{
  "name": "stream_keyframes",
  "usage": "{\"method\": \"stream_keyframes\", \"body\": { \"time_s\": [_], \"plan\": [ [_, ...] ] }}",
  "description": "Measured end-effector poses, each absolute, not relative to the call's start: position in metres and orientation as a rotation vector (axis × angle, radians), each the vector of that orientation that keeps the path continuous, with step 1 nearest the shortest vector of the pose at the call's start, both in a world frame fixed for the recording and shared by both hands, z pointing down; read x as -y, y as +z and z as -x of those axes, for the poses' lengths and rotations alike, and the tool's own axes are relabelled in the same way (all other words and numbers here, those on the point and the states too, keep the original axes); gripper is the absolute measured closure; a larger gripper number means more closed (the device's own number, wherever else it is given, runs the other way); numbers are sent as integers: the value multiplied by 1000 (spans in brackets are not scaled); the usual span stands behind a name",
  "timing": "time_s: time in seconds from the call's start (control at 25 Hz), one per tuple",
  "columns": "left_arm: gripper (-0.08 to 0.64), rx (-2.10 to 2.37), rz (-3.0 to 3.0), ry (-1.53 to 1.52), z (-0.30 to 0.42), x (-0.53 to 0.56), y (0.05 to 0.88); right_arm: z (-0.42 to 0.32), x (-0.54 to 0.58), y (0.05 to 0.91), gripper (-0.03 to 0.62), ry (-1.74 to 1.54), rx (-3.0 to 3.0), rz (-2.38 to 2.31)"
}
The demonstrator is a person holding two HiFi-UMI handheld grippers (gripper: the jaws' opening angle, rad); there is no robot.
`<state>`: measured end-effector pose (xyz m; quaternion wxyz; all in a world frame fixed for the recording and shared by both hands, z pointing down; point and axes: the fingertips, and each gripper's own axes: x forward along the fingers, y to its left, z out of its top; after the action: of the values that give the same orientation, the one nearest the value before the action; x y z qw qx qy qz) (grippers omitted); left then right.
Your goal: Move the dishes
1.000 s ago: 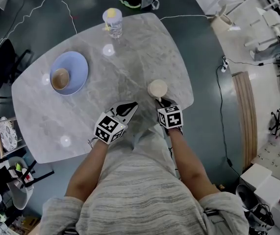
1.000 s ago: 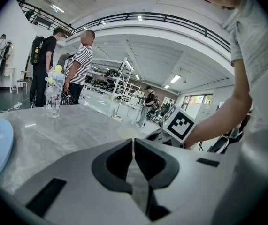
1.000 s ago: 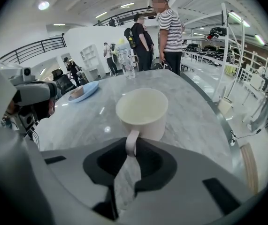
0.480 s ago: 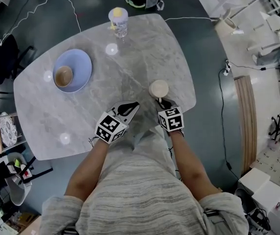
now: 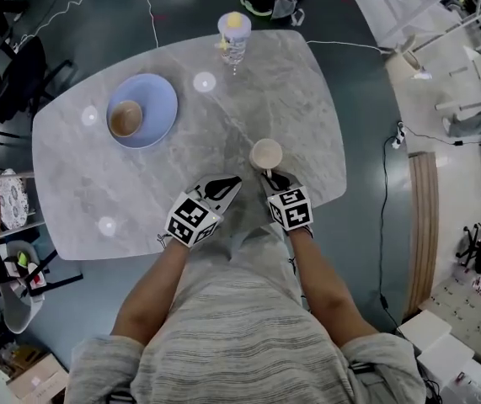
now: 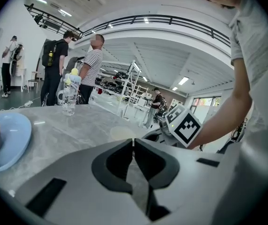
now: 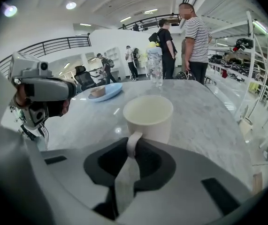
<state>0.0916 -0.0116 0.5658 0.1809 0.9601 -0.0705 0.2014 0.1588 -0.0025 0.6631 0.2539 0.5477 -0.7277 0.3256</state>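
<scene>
Cream mug (image 7: 149, 117) handle clamped in right tool (image 7: 133, 142), hidden from head view.

On the table (image 5: 181, 183), a bowl (image 5: 125, 118) sits in a plate (image 5: 157, 108) at the far left, a bottle (image 5: 233, 36) stands at the far edge, and a mug (image 5: 266, 154) stands by the near edge, its handle between the right gripper (image 5: 272, 178)'s jaws, the left gripper (image 5: 223, 185) just left of it.

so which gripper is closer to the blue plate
Left. The left gripper lies toward the person from the blue plate, well apart from it; the right gripper is farther over, shut on the handle of the cup.
</scene>
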Motion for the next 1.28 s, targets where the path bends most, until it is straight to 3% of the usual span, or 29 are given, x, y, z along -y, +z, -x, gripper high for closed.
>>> {"method": "stream_keyframes", "body": {
  "time_s": [1.28],
  "plan": [
    [533, 692, -2538, 458, 40, 130, 584, 2, 195, 608, 532, 599, 2286, -1179]
  ]
}}
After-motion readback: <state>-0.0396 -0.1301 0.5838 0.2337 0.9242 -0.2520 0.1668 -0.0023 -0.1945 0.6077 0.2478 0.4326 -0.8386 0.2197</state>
